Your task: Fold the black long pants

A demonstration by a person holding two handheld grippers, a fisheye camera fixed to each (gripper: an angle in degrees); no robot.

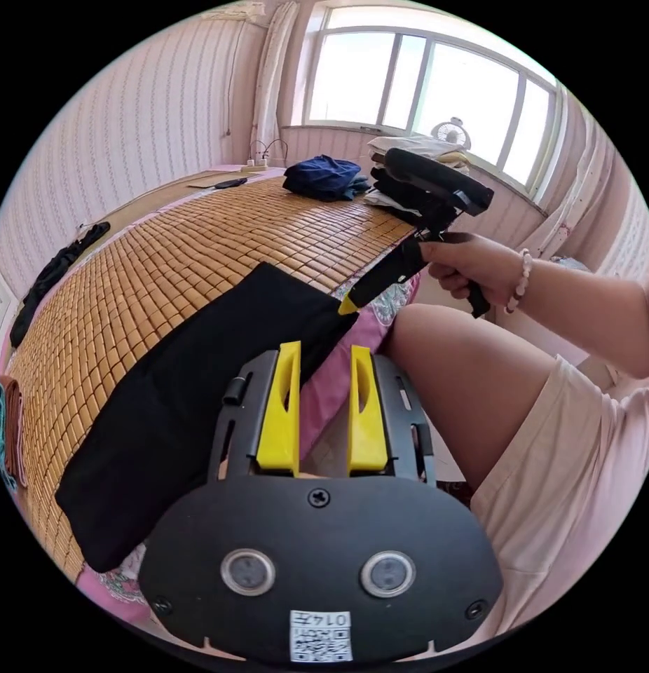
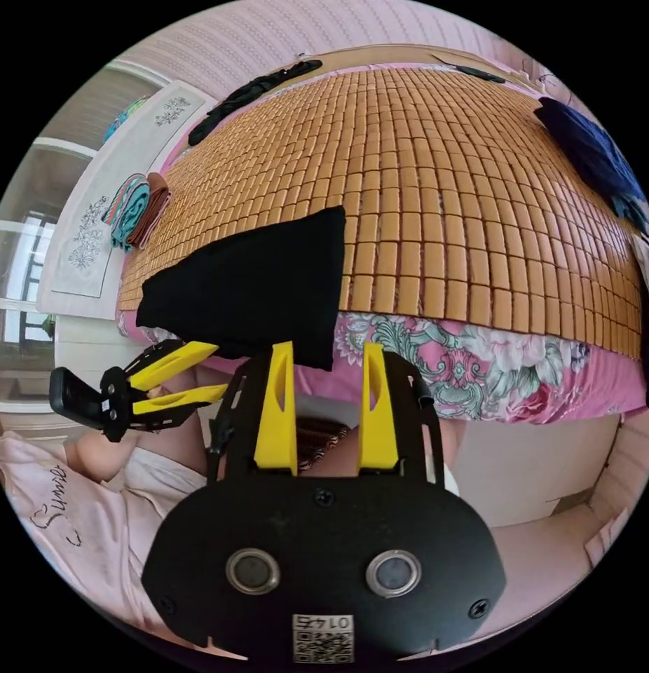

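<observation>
The left gripper (image 1: 324,410) has its yellow fingers (image 1: 282,406) spread apart with nothing between them, hovering over the bed's near edge beside the folded cloth. The right gripper (image 2: 327,410) is likewise released, its own fingers (image 2: 277,413) parted and empty; in the left gripper view its yellow tip sits at or just beside the far corner of the black long pants (image 1: 191,392), though I cannot tell whether it touches. The pants lie folded into a flat, roughly oblong packet on the woven bamboo mat (image 1: 198,245) covering the bed, at its near edge, with one end overhanging the pink floral sheet (image 2: 479,371). The packet's long axis runs along that edge. The likely risk is that the overhanging part pulls the packet down off the bed, or a nudge opens its layers. A dark blue garment pile (image 1: 323,177) sits well apart.
</observation>
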